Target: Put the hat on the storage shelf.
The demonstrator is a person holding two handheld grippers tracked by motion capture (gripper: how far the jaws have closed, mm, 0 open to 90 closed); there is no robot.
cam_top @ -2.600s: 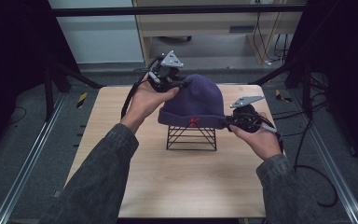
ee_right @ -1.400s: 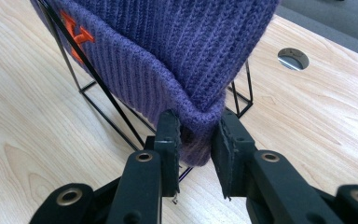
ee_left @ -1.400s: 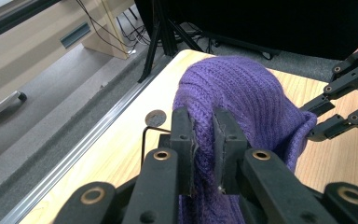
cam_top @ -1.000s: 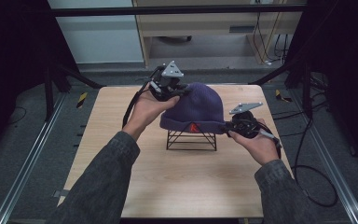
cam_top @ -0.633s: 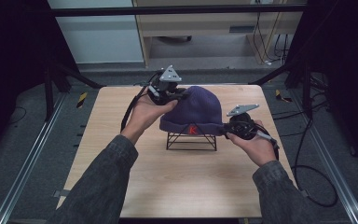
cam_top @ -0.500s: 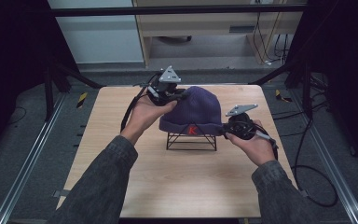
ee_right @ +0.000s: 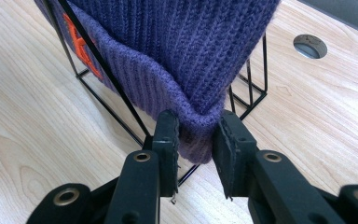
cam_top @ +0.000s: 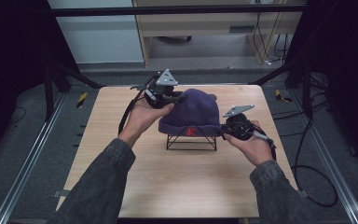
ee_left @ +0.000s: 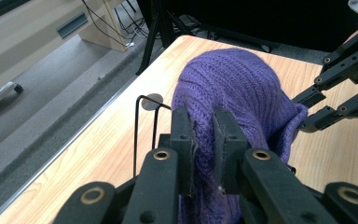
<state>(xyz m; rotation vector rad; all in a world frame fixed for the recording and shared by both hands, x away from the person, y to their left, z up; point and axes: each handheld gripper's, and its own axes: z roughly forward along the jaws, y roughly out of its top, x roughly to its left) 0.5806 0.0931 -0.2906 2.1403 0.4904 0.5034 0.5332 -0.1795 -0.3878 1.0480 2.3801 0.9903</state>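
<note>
Purple beanie [cam_top: 192, 113] is sitting draped over the black wire stand [cam_top: 191, 142] mid-table. Left gripper [ee_left: 204, 140] is pinching the knit at the far-left side, jaws nearly closed on the fabric. Right gripper [ee_right: 196, 135] is clamping the folded cuff at the right edge. Versus a couple of seconds back, the right hand is sitting lower and closer to the stand, so the cuff looks to be getting tugged down; the hat is seating further.

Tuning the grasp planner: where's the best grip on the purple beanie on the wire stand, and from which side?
Probably the folded cuff of the purple beanie, approached level from either end. It hangs as a thick doubled edge clear of the wire stand, so jaws can straddle it. The right gripper pinches it there now; the left gripper holds knit opposite.
</note>
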